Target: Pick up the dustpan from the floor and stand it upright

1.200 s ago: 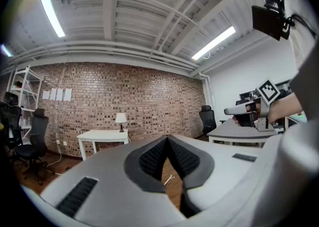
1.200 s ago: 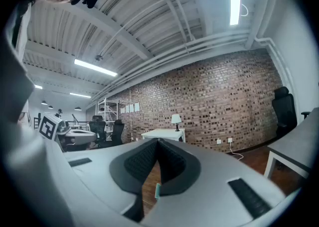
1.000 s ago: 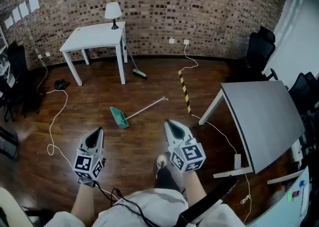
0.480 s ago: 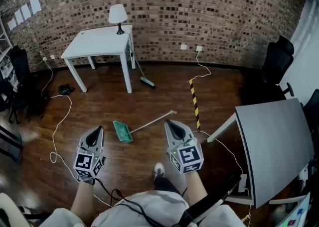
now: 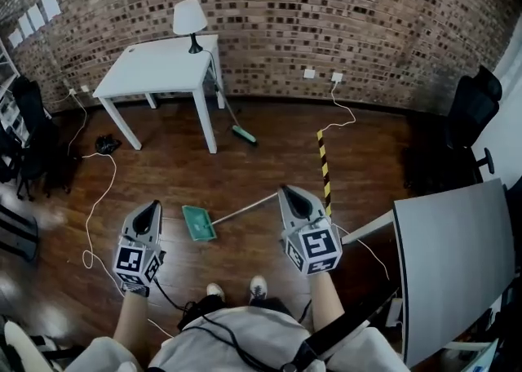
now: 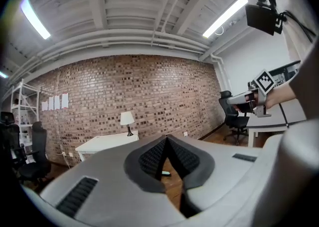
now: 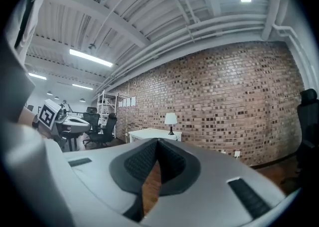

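Head view: closed and empty, the left gripper (image 5: 150, 207) and right gripper (image 5: 293, 193) flank the dustpan (image 5: 199, 223) lying on the floor (image 5: 245, 150); opening wide before gripping its handle seems wise.

A green long-handled dustpan (image 5: 200, 223) lies flat on the floor (image 5: 261, 158).

An office: a black swivel chair (image 5: 469, 109), a white desk (image 5: 163, 68) with a lamp (image 5: 189, 21), a brick wall (image 5: 342, 3).

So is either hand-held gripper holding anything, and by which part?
Nothing is held. The left hand-held gripper and the right hand-held gripper are shut and empty; the dustpan lies on the floor.
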`<action>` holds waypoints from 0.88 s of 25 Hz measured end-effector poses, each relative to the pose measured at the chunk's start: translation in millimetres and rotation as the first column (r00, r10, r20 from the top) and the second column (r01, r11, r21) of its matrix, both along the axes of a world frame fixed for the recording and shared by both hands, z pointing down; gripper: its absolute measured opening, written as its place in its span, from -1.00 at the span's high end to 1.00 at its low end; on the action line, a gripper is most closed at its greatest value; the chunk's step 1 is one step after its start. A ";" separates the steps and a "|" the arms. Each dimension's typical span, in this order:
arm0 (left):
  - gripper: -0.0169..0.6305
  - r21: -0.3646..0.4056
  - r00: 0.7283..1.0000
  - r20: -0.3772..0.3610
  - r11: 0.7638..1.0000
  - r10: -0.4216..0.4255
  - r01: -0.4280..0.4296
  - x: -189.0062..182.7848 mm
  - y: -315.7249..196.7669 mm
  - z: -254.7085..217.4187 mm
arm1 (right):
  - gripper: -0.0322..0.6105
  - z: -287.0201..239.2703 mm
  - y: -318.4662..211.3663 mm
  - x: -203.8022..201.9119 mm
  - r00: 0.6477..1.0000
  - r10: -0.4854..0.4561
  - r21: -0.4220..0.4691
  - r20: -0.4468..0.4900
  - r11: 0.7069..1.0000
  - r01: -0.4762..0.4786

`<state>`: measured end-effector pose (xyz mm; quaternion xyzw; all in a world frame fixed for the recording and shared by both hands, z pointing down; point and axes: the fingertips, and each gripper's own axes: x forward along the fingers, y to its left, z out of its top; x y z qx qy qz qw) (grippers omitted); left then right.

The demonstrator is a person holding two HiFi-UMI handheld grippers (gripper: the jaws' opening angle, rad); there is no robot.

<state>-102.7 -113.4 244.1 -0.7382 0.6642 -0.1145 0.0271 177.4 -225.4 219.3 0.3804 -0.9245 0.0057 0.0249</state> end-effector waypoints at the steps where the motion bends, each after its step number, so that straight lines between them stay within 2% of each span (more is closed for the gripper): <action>1: 0.97 -0.010 1.000 -0.005 1.000 -0.003 0.003 -6.3 -5.4 4.2 | 0.89 2.8 -6.1 -5.5 1.000 0.002 -0.002 0.001 1.000 -0.002; 9: 0.97 -0.060 1.000 -0.009 0.998 0.021 -0.021 -33.3 -36.2 17.4 | 0.89 10.9 -31.7 -16.5 0.996 0.076 -0.044 0.035 0.996 -0.075; 12: 0.97 -0.111 0.999 -0.038 0.994 0.010 -0.014 -48.3 -37.6 32.9 | 0.89 17.5 -35.4 -23.9 0.995 0.079 -0.074 0.057 0.994 -0.075; 13: 0.87 -0.132 0.998 -0.055 0.991 0.009 -0.016 -52.3 -38.0 38.6 | 0.89 21.0 -36.6 -26.5 0.995 0.072 -0.096 0.068 0.993 -0.066; 16: 0.85 -0.191 0.996 -0.094 0.981 -0.013 -0.005 -71.3 -36.6 57.4 | 0.89 38.6 -40.4 -39.7 0.992 0.049 -0.198 0.120 0.980 -0.025; 18: 0.83 -0.216 0.990 -0.141 0.976 -0.029 -0.003 -86.5 -36.8 71.7 | 0.88 53.2 -44.1 -45.3 0.988 0.075 -0.244 0.136 0.969 -0.040; 20: 0.79 -0.235 0.980 -0.195 0.972 -0.033 -0.014 -100.0 -36.9 88.2 | 0.88 73.3 -45.8 -48.1 0.990 0.110 -0.262 0.088 0.961 -0.083; 22: 0.75 -0.271 0.987 -0.158 0.962 -0.008 -0.035 -111.3 -39.7 110.3 | 0.87 97.5 -48.6 -52.7 0.993 0.116 -0.257 0.001 0.960 -0.112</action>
